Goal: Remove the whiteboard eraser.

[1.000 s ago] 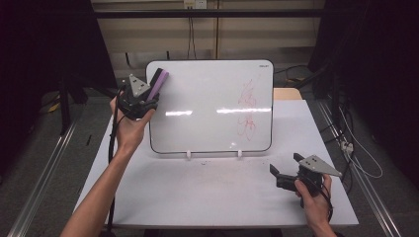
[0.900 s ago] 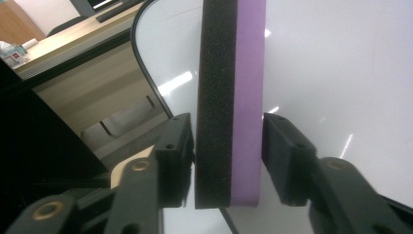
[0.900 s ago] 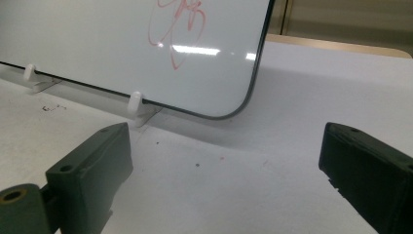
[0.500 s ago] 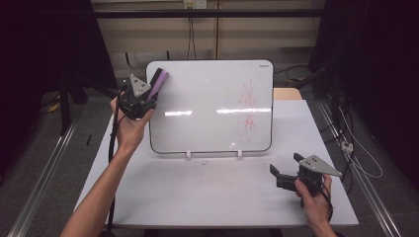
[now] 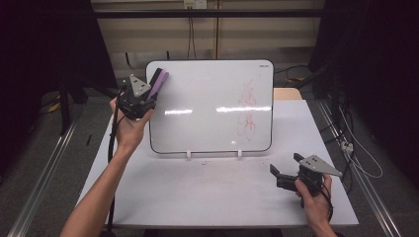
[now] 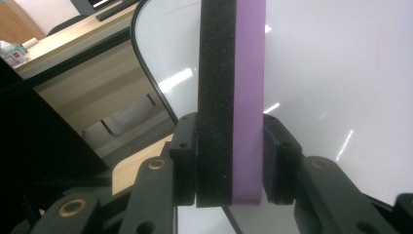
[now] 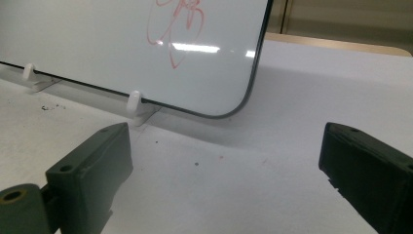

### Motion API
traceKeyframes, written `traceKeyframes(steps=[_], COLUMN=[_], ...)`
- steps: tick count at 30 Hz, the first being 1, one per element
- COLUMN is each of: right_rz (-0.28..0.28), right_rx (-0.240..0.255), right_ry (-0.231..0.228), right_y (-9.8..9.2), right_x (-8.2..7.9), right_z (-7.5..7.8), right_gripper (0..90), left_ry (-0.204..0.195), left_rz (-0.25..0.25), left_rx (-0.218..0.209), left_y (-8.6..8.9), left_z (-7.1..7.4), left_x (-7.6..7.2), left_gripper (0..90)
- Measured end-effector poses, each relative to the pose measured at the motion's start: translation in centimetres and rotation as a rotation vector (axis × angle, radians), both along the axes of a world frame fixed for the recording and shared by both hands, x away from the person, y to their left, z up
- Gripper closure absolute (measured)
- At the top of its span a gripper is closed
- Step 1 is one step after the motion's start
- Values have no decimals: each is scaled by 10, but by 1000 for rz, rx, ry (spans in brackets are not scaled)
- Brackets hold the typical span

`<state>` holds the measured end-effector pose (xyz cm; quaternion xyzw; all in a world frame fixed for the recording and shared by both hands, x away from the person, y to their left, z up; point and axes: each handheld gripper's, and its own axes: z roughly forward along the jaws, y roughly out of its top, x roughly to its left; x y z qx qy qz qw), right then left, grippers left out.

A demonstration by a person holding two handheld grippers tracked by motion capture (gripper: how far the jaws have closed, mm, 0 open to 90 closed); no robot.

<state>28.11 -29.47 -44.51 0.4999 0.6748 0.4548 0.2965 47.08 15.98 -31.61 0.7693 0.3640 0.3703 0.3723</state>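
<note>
The left gripper (image 5: 148, 94) is clamped on an eraser (image 5: 159, 83), a block with a black foam layer and a purple layer, and its jaws have just been closing on it; in the left gripper view both pads press flat against the eraser's (image 6: 232, 97) two faces, and the block's top end is cut off by the upper edge of that view. In the high view the eraser is held up at the top left corner of the whiteboard (image 5: 207, 89), though whether the foam touches the board surface cannot be made out. The whiteboard stands tilted on two small white clips (image 5: 188, 154) on the white table (image 5: 197, 192), and red scribbles (image 5: 247, 106) run down its right part; they are loose strokes that do not read as any word. A small dark brand mark (image 5: 261, 63) sits in the board's top right corner, too small to read. In the right gripper view the red marks (image 7: 178, 24) are cut off by the upper edge. The right gripper (image 5: 286, 173) rests low near the table's right front corner, well apart from the board, its jaws standing wide apart with nothing between them. Glare streaks across the board's middle blur part of its surface.
</note>
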Motion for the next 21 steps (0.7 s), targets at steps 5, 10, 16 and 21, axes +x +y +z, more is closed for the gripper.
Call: traceKeyframes(steps=[5, 10, 16, 21], right_rz=[2, 6, -5, 15], right_rx=[2, 1, -6, 4], right_ry=[1, 3, 3, 5], right_y=[0, 1, 1, 3], right_x=[0, 0, 0, 0], right_z=[0, 0, 0, -1], right_gripper=[48, 47, 41, 36], left_ry=[-8, -15, -22, -13], left_rz=[-21, -43, -103, -136], left_rx=[-14, -59, -111, -131], left_y=[-1, 1, -5, -8], left_z=[4, 7, 8, 5], left_x=[-6, -13, -27, -34], left_gripper=[641, 640, 640, 640])
